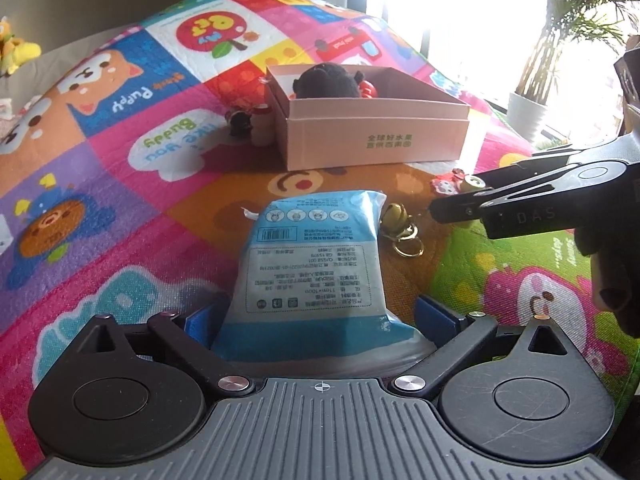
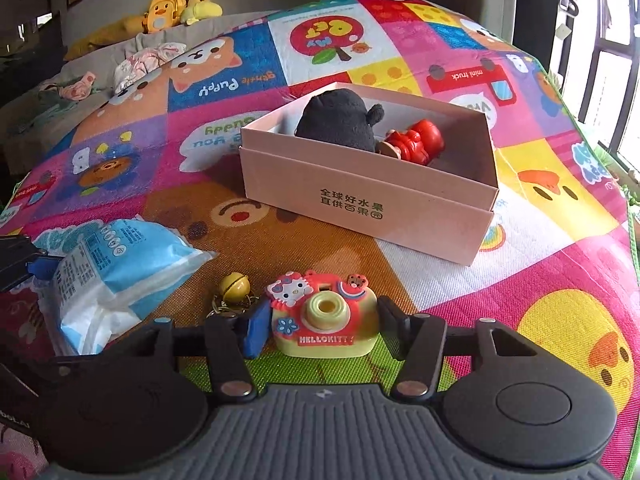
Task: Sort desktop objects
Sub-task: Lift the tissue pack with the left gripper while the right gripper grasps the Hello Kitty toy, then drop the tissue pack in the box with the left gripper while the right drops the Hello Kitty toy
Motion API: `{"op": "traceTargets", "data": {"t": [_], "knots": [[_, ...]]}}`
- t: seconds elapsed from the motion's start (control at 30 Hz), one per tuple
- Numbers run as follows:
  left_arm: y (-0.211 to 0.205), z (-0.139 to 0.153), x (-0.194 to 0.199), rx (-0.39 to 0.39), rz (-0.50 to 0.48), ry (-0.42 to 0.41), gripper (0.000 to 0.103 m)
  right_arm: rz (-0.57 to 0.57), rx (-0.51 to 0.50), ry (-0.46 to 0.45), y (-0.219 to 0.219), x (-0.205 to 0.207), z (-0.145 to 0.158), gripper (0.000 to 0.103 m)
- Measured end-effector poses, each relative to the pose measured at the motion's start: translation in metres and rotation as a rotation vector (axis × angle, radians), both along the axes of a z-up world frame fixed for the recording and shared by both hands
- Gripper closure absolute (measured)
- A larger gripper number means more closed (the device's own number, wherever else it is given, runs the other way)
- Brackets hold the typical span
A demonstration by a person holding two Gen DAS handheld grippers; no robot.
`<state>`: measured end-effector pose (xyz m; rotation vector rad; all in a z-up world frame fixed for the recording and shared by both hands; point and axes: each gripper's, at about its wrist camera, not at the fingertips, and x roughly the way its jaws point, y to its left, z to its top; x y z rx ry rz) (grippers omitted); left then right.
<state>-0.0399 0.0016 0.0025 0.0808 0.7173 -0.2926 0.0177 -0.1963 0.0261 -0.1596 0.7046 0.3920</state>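
Observation:
A blue and white packet (image 1: pixel 316 256) lies flat on the colourful play mat (image 1: pixel 120 200), its near end between the blue pads of my left gripper (image 1: pixel 318 320). The jaws stand wide and the pads do not press it. In the right wrist view the same packet (image 2: pixel 120 264) lies at the left. My right gripper (image 2: pixel 324 330) is shut on a Hello Kitty toy camera (image 2: pixel 324 316), one pad on each side of it. A pink cardboard box (image 2: pixel 360 200) behind it holds a black plush (image 2: pixel 336 120) and a red figure (image 2: pixel 416 142).
A yellow bell on key rings (image 2: pixel 234 284) lies between the packet and the camera. Small figures (image 1: pixel 248 124) stand left of the pink box (image 1: pixel 376 140). A sofa with yellow plush toys (image 2: pixel 172 8) is at the back, and a potted plant (image 1: pixel 528 112) stands by the window.

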Motion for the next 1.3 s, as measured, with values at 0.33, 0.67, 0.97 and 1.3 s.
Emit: {"op": "traceTargets", "data": {"t": [0.33, 0.67, 0.97, 1.3], "knots": [[-0.006, 0.002, 0.006, 0.025, 0.043, -0.01, 0.003, -0.037, 0.017, -0.001, -0.025, -0.023, 0.008, 0.047], [-0.033, 0.065, 0.013, 0.087, -0.023, -0.196, 0.041, -0.1, 0.143, -0.193, -0.078, -0.051, 0.081, 0.047], [-0.121, 0.116, 0.141, 0.028, 0.01, -0.274, 0.038, -0.112, 0.212, -0.282, -0.104, -0.063, 0.094, 0.047], [-0.091, 0.075, 0.134, 0.072, 0.071, -0.244, 0.015, -0.159, 0.235, -0.174, -0.123, -0.03, 0.059, 0.047]]}}
